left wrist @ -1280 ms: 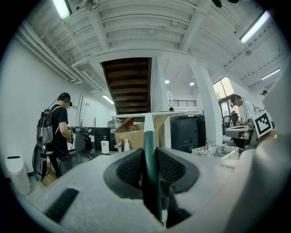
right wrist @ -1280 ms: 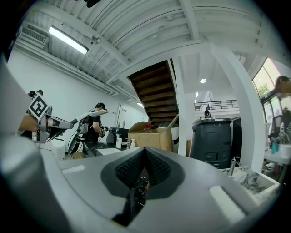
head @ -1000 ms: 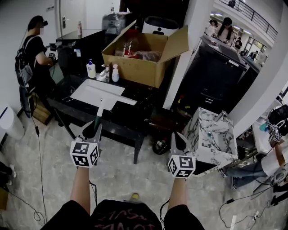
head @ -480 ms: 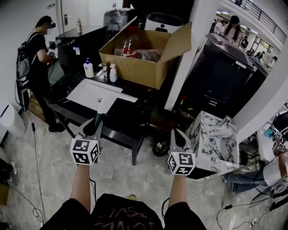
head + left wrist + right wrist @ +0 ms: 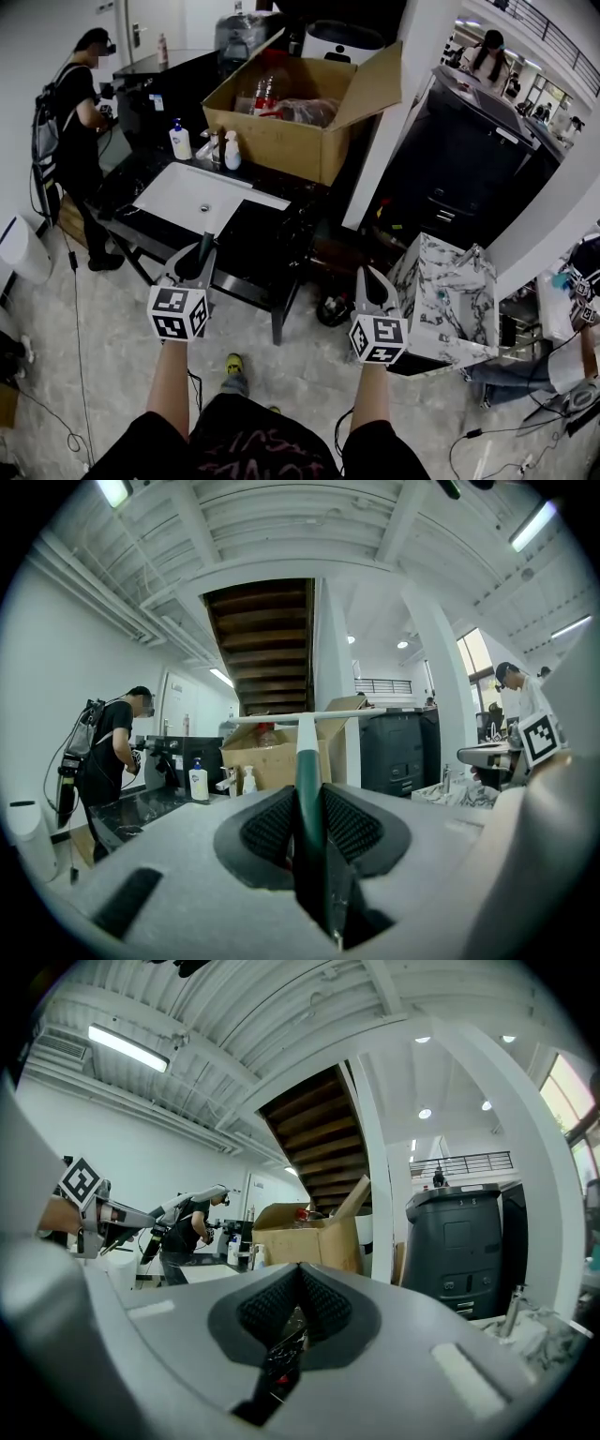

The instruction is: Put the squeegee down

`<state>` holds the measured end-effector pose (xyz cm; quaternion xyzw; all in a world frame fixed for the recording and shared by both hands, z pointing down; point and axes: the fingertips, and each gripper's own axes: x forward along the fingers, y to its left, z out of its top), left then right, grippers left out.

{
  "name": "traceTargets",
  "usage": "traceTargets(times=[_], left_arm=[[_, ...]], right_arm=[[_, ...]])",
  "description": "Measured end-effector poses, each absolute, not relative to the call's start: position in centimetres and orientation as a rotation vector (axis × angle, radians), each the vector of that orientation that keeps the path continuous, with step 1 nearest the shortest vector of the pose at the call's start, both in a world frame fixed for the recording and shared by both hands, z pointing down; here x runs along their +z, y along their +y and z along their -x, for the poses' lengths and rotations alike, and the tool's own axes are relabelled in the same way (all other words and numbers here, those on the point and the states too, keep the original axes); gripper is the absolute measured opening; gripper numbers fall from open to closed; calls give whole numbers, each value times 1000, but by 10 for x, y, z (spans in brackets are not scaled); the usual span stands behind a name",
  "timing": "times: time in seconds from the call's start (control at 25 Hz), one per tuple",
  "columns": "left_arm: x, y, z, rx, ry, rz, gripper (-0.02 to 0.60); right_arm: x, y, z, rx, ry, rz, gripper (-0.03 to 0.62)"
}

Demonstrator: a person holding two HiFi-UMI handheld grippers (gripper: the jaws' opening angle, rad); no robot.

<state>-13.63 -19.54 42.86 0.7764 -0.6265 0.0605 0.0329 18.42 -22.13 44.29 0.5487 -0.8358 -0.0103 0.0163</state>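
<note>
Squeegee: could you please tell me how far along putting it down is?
Nothing done yet. In hand: the left gripper is shut on the squeegee by its handle, in the air before the black counter. The right gripper is shut, empty. Left: set it down and release.

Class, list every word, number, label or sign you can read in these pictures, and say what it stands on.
Nothing reads clearly.
Red print on the wearer's black shirt: too blurred to read.
Label on the white pump bottle: too small.
Black-and-white squares on the two marker cubes: patterns, no words.
</note>
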Motion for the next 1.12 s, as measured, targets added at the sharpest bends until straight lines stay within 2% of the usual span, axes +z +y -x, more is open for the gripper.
traceTargets(times=[1.12], left_arm=[[456, -373, 176, 192, -1711, -2458, 101]], right_arm=[[454, -356, -137, -2, -2446, -1821, 9]])
